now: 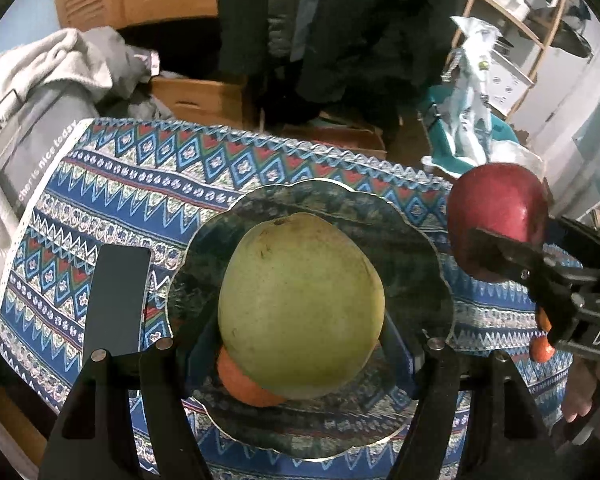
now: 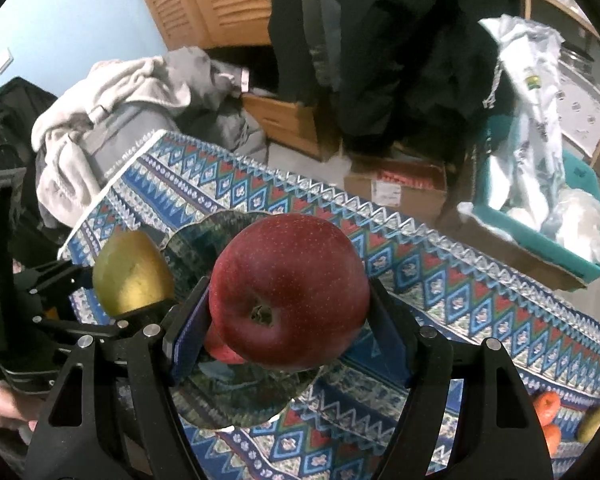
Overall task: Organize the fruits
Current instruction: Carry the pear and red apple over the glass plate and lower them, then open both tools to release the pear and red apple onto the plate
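A: Fruit in both grips. The left hand-held gripper is clamped on the green pear, which fills the space between its fingers, above the dark scalloped plate.

B: And the right hand-held gripper?

A: Closed on the red apple, stem end facing the camera, over the plate's right side. From the left wrist the apple sits just off the plate's rim, up and right of the pear.

B: Anything on the plate?

A: An orange fruit peeks out beneath the pear; most of it is hidden, so I can't tell whether the pear touches it. A red shape beneath the apple is likewise mostly covered.

B: The rest?

A: Tangerines lie at the patterned table edge, partly cut off by the frame.
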A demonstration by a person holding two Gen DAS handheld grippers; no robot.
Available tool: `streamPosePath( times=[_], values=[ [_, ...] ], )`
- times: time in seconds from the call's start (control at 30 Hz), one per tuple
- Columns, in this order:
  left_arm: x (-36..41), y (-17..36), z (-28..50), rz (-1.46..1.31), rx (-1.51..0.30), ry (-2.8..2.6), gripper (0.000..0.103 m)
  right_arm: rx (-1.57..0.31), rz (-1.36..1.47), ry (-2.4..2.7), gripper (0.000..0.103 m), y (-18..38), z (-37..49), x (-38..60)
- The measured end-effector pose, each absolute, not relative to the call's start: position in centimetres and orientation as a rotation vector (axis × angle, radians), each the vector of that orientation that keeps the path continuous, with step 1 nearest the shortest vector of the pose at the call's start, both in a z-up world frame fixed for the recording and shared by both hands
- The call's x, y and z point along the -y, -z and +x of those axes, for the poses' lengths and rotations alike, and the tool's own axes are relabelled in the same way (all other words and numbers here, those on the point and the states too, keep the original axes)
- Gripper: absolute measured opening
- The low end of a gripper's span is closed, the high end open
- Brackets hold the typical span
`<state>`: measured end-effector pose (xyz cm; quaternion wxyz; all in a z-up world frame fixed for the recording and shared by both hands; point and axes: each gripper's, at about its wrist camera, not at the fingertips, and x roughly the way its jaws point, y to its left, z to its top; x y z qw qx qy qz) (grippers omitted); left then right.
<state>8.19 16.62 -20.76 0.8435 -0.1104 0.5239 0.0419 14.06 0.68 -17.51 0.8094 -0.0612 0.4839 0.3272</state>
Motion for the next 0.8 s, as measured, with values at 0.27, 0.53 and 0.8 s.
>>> streamPosePath(
  times=[0.27, 0.53, 0.8],
  values=[
    [-18.5, 23.5, 9.0, -0.285, -1.156, -0.118, 0.074, -1.106, -0.139, -0.710, 0.075, 20.2, 14.9, -2.8],
    [-19.5, 25.2, 9.4, -0.324, -1.185, -0.116, 0.074, -1.165, -0.161, -0.698, 0.075, 22.6, 15.6, -4.2],
    [-19.9, 25.8, 9.8, -0.352, -1.207, -0.123, 0.074, -1.229, -0.182, -0.694, 0.075, 24.5, 15.8, -4.8]
  ],
)
